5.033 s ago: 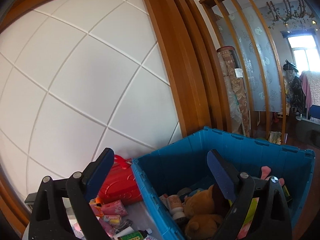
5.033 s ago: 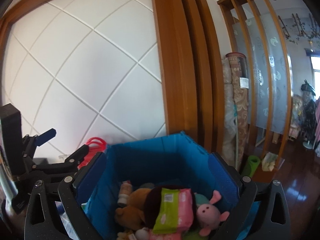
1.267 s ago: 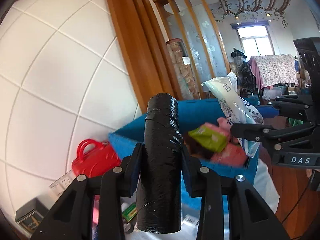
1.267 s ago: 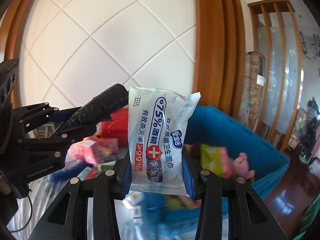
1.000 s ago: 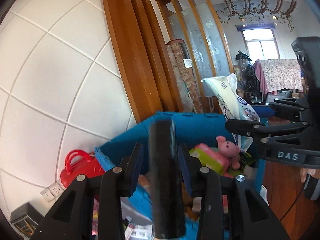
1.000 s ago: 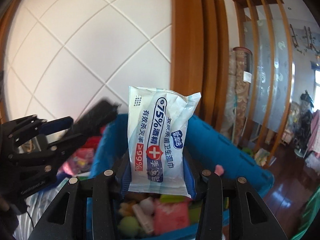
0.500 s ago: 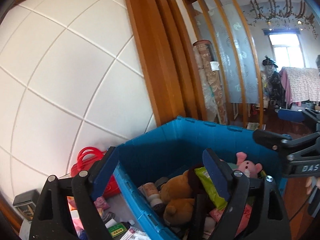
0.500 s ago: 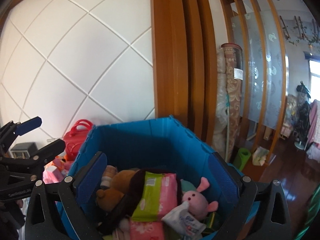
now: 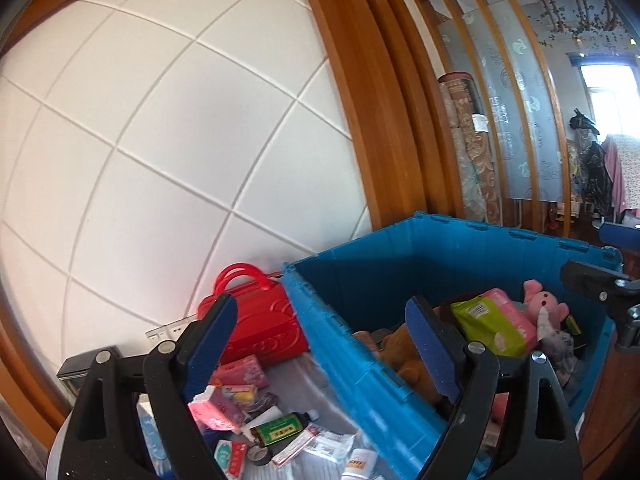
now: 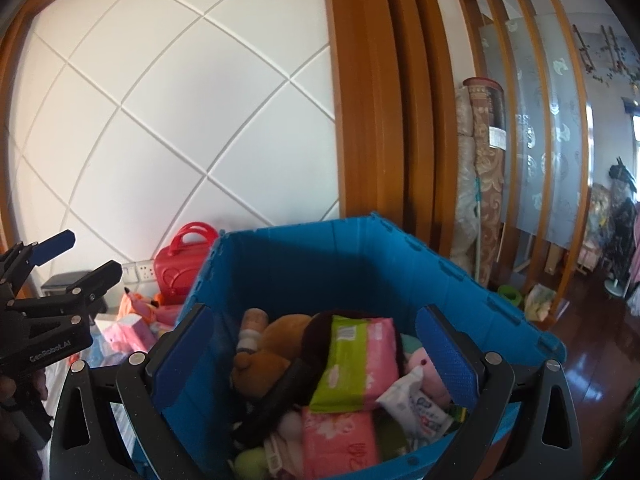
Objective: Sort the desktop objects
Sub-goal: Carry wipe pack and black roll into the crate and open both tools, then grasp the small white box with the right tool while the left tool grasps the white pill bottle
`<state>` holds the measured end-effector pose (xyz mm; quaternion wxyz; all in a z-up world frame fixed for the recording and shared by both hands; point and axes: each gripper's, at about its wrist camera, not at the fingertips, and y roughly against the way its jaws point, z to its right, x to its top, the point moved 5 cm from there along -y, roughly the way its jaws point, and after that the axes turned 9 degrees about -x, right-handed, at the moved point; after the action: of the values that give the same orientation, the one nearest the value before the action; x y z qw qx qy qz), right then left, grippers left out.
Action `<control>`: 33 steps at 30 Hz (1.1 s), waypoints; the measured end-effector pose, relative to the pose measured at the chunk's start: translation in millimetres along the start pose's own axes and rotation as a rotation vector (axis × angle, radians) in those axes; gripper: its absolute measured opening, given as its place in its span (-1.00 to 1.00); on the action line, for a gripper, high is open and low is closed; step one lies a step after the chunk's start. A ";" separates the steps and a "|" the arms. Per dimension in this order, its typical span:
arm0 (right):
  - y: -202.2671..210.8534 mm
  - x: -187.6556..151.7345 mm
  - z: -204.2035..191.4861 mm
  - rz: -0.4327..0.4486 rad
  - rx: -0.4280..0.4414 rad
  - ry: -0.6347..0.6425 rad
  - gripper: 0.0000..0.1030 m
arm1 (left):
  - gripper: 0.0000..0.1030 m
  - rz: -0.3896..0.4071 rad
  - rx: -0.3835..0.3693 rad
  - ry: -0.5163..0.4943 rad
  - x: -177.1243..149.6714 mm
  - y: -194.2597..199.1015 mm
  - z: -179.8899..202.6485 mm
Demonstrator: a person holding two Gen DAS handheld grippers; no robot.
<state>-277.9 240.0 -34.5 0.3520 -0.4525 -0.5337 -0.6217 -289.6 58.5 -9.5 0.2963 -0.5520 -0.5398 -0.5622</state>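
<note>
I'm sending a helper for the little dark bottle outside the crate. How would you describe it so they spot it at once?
Start at the blue crate, then look at the clutter left of it, below the red handbag. The bottle lies on its side there: dark glass, white cap, the only item with a green and yellow label.

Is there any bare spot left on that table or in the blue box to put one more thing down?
Little. The blue box is heaped near you; only its far corner, behind the brown plush, looks unfilled. On the table, one bare strip runs along the box's outer wall, between the red case and the green-labelled bottle. Left of that is clutter.
</note>
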 end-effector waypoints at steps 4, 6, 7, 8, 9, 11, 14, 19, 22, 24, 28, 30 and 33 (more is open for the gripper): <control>7.5 -1.5 -30.8 0.001 0.012 0.004 0.99 | 0.67 -0.009 0.027 0.008 -16.8 13.0 -31.5; 11.9 -3.2 -51.8 0.002 0.020 0.009 0.99 | 0.67 -0.015 0.052 0.005 -26.2 20.6 -50.8; 14.3 -4.3 -62.7 0.003 0.024 0.013 0.99 | 0.67 -0.020 0.056 0.010 -31.5 24.7 -61.9; 16.9 -5.7 -75.3 0.002 0.030 0.016 0.99 | 0.67 -0.027 0.062 0.016 -36.3 28.8 -73.6; 19.5 -6.9 -87.2 0.000 0.039 0.017 0.99 | 0.67 -0.032 0.073 0.023 -42.4 33.3 -86.8; 25.4 -9.1 -110.5 -0.003 0.059 0.016 0.99 | 0.67 -0.046 0.084 0.033 -53.1 40.4 -110.5; 36.9 -18.9 -149.2 -0.005 0.083 0.016 0.99 | 0.67 -0.068 0.102 0.037 -71.4 50.3 -143.7; 44.6 -55.4 -205.6 -0.060 0.135 0.005 0.99 | 0.67 -0.103 0.116 0.041 -105.6 63.2 -192.3; 41.2 -85.2 -231.4 -0.117 0.149 0.018 0.99 | 0.67 -0.126 0.112 0.052 -126.6 63.5 -215.4; 34.8 -109.3 -247.1 -0.174 0.158 0.029 0.99 | 0.67 -0.140 0.106 0.056 -138.9 60.2 -225.1; 10.5 -157.5 -273.2 -0.275 0.140 0.096 0.99 | 0.67 -0.169 0.078 0.084 -162.4 48.2 -237.5; -8.4 -182.5 -278.1 -0.327 0.127 0.108 0.99 | 0.67 -0.175 0.068 0.082 -171.4 42.8 -238.9; -44.0 -221.6 -279.0 -0.420 0.103 0.108 0.80 | 0.67 -0.187 0.028 0.052 -186.0 29.4 -229.8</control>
<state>-294.6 -36.1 -263.4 0.2658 -0.2789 -0.6276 -0.6765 -291.4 -212.2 -132.0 0.2642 -0.4803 -0.5887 -0.5941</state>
